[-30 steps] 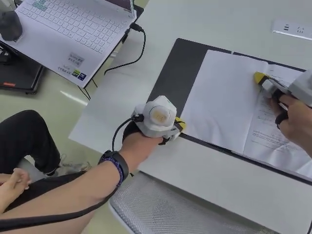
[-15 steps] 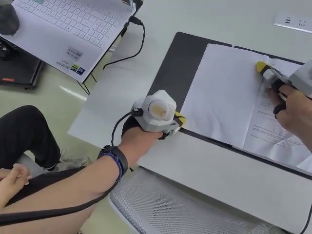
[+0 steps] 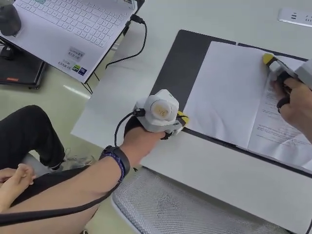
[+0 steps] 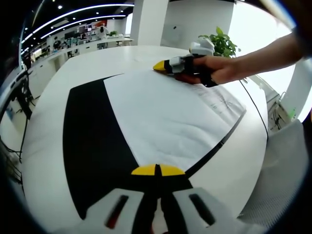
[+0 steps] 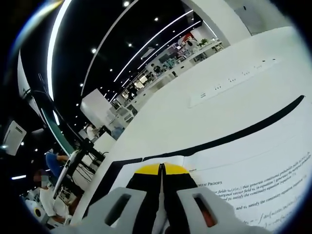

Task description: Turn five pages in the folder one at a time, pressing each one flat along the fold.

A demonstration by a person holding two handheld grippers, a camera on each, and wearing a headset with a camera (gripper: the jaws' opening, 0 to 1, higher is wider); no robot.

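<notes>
Right claw (image 5: 161, 169) clenched, tips at the fold near the top of the open folder (image 3: 180, 68). Left claw (image 4: 157, 170) clenched too, at the folder's near edge. Folder lies flat on the white tabletop (image 3: 219, 170).

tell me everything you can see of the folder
The folder is black and lies open flat on the white table. A blank white page covers part of its left half; a printed page lies on the right. The shut left claw rests at its near edge, the shut right claw near the fold's far end.
</notes>
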